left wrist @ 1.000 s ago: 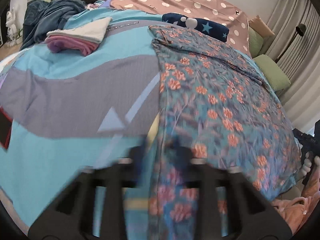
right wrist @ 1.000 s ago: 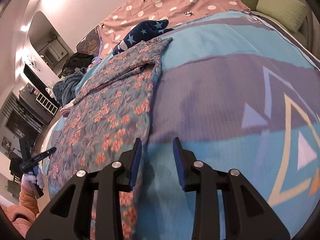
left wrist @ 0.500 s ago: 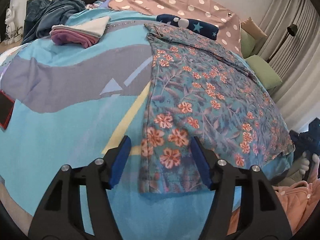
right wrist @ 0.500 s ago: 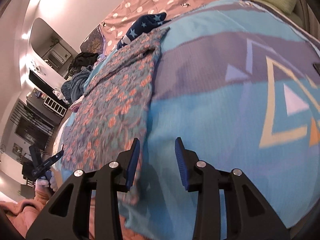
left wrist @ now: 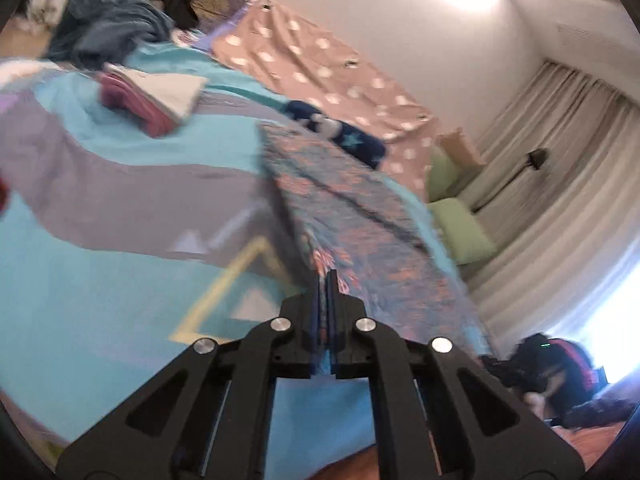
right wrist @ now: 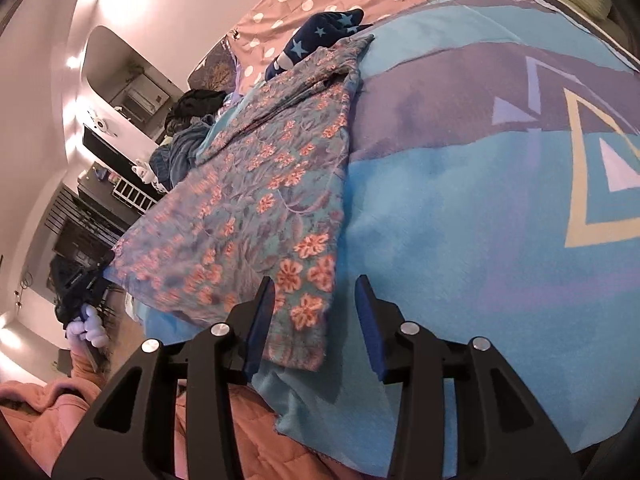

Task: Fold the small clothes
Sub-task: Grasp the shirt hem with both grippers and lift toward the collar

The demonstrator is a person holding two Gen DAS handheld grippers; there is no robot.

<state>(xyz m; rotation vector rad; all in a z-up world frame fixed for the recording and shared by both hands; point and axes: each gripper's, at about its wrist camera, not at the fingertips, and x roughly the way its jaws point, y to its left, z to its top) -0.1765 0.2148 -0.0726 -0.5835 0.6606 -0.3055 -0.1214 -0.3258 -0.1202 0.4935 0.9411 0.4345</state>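
Floral garment (right wrist: 256, 208) lies spread flat on the bed, its near hem at the mattress edge. Right gripper (right wrist: 316, 312) is released, its jaws straddling the near right corner without biting yet. Left gripper (left wrist: 325, 300) is clenched on the opposite near corner, cloth pinched between the pads and rising from them toward 1 o'clock.

Risk, as I judge it: one corner lifting alone could drag the cloth askew, or the right jaws could catch the bedspread beneath along with the hem.

Beneath is a turquoise bedspread (right wrist: 460, 208) with purple bands and triangles. At 10 o'clock in the left view sits a folded stack (left wrist: 152, 96); farther off, a polka-dot sheet (left wrist: 320, 64), green cushions (left wrist: 460, 228), curtains (left wrist: 560, 160).
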